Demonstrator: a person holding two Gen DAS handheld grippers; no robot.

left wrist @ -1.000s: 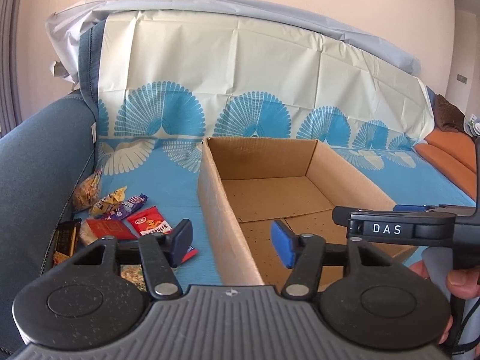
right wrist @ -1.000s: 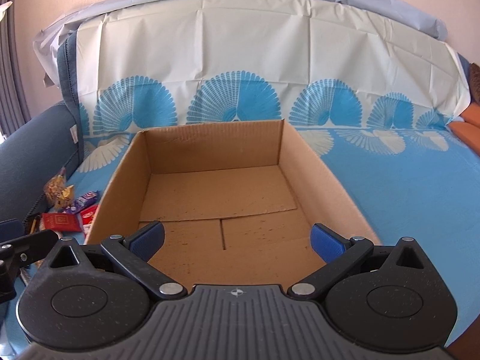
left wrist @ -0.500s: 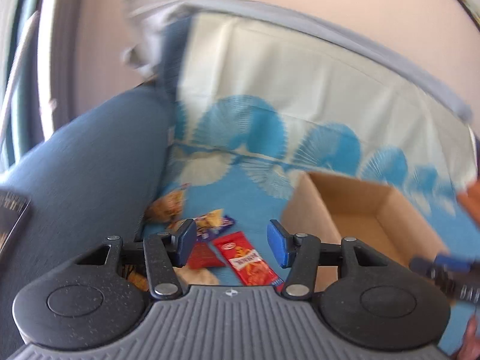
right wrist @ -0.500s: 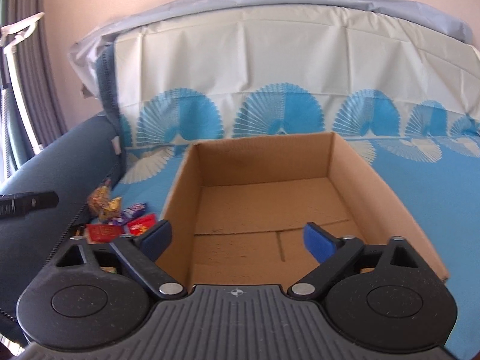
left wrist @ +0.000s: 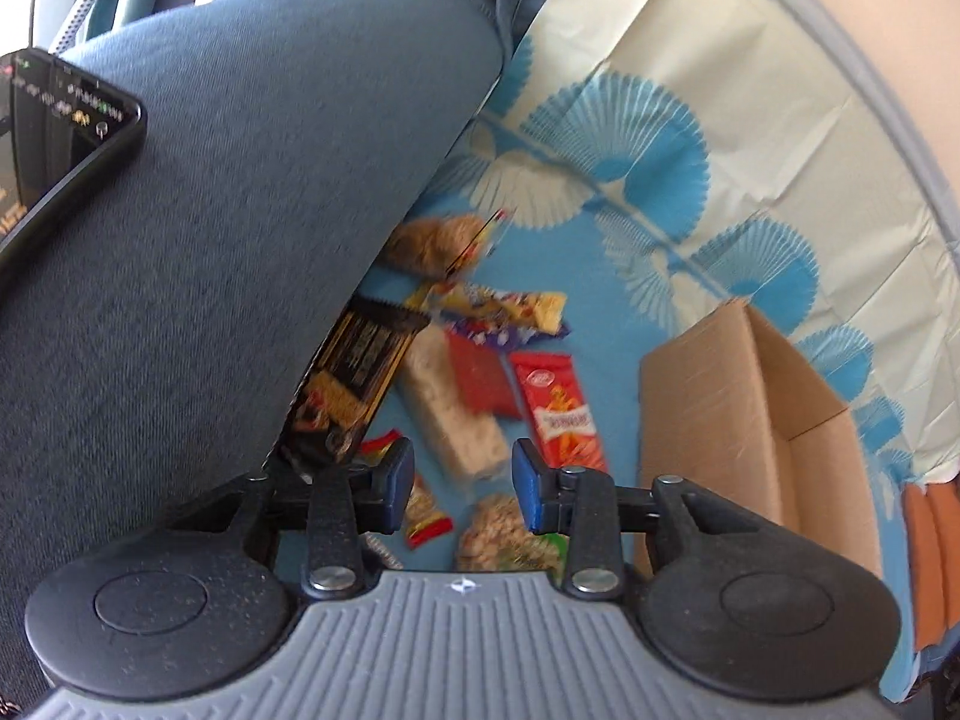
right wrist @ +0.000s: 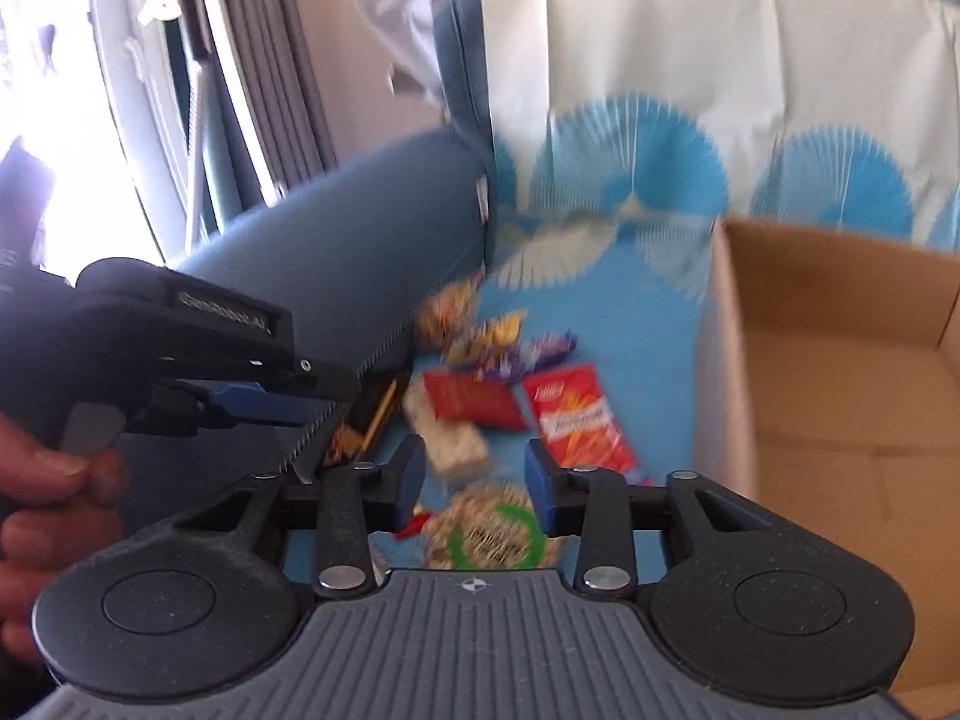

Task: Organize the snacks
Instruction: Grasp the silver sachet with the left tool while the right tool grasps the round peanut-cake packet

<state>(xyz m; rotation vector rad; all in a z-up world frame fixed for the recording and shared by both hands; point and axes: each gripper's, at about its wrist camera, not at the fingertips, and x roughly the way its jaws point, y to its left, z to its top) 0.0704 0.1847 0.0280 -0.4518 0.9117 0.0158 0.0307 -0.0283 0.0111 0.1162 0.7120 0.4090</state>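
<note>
Approach phase: both tools are over the snack pile on the blue patterned sofa cover (left wrist: 576, 276), with nothing yet gripped. Left tool (left wrist: 462, 483) is closing, its blue pads bare and clear of any packet; right tool (right wrist: 474, 477) is closing likewise, also with nothing pressed between its pads.

Procedure for a clean pick:
- Select one packet only. The pile is crowded, with wrappers overlapping, so a wide closure would likely drag a neighbour.
- Stop narrowing the jaws before descent. The pale rice-cake bar (left wrist: 450, 408) looks broader than the present gap if taken across its width; take it across the short side or reopen.
- Approach flat foil packets such as the red biscuit packet (left wrist: 561, 411) by an edge, since flat wrappers on soft fabric are judged hard to pinch from above.
- Keep the two tools apart; the left one already sits close to the right camera's left edge.

Positions: the rice-cake bar lies just ahead of the left tool, roughly on its centre line. The round nut bag (right wrist: 489, 531) lies directly beneath the right tool. The black packet (left wrist: 354, 378) leans against the sofa armrest (left wrist: 240, 240). The cardboard box (right wrist: 840, 396) stands open and apparently empty, just right of the pile.
</note>
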